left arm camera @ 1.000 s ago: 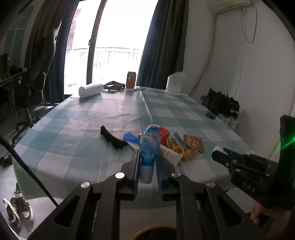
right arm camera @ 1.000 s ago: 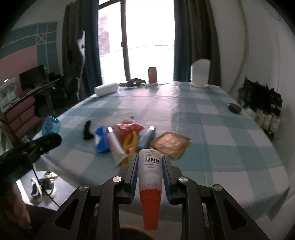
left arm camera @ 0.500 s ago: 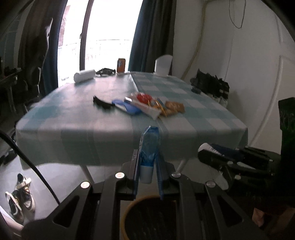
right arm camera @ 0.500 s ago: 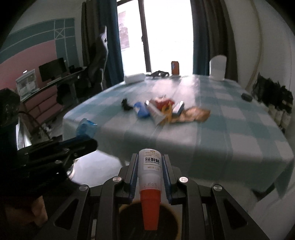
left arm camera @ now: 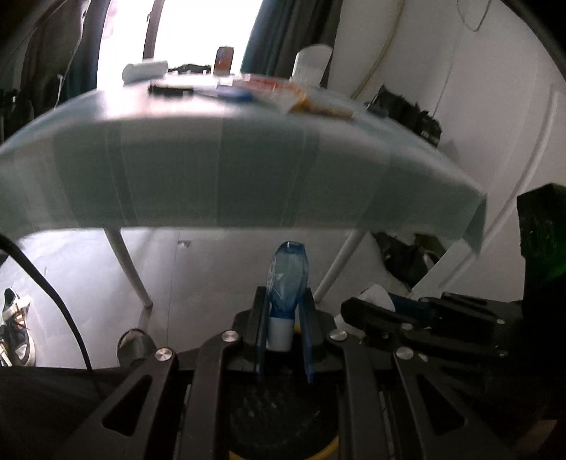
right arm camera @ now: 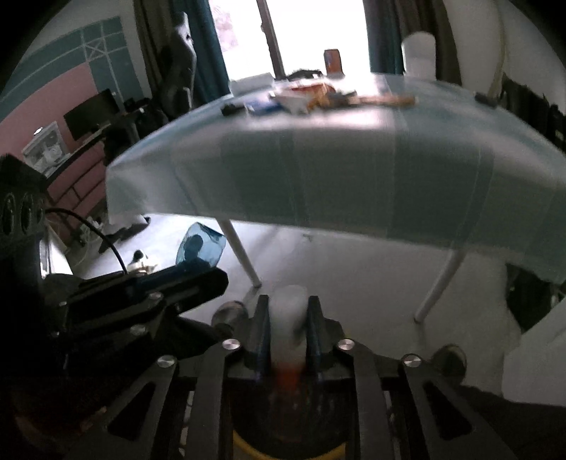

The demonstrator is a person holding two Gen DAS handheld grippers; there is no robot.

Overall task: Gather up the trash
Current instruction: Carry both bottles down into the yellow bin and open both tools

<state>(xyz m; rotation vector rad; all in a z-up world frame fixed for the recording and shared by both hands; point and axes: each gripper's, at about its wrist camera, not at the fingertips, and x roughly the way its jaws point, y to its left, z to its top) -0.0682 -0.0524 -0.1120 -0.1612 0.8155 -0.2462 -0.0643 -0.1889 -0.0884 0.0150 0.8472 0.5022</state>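
Both grippers hang low over the dark, yellow-rimmed bin, below the table edge. The left gripper pinches a blue tube, cap toward the camera; the right gripper clamps a white bottle, red cap down. Each item points lengthwise along its fingers, the bin mouth directly beneath, so a release should drop them in.

Daylight poured through the window, blown out to white glare, leaving the room below dim. The counter smeared with motion blur, its underside in shadow. Fisheye bending curved everything, and corners fell black.
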